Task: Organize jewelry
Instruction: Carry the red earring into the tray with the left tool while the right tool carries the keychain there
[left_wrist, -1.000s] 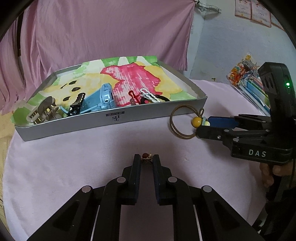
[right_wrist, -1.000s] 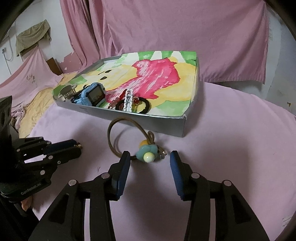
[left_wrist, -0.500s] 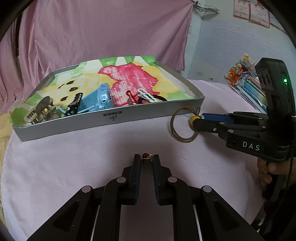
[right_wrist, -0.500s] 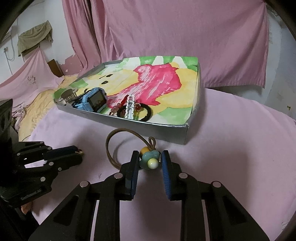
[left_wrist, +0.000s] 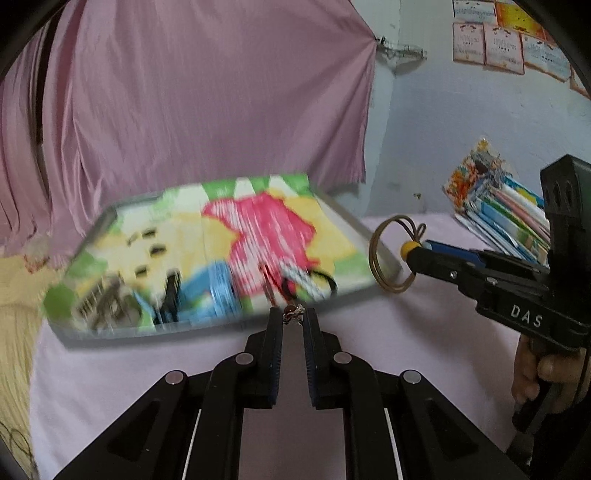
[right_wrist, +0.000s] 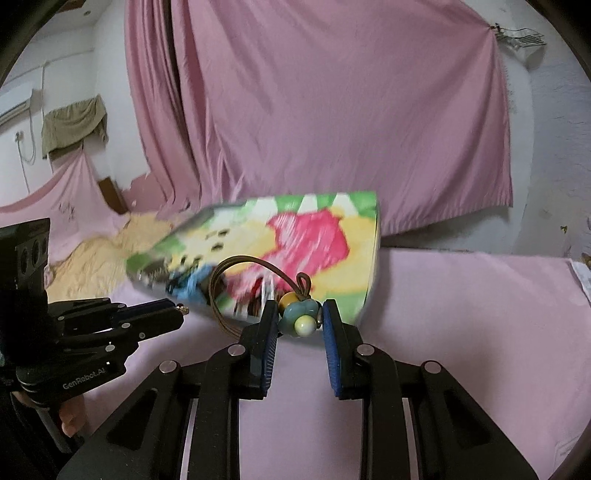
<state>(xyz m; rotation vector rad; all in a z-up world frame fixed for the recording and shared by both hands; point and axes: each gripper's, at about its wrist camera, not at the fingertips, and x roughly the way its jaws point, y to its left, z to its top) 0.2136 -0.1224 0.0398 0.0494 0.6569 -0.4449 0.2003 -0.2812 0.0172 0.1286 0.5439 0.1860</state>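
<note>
left gripper pinches small ring above pink cloth, near tray. right gripper clamps hair tie by bead; only left view shows books.

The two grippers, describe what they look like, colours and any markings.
Both are matte black handheld tools with linkage arms and round silver pivot pins. The left gripper has black fingers with blue ribbed pads and reads "GenRobot.AI". The right gripper looks alike, printed "DAS" in white. A bare hand grips its handle.
</note>
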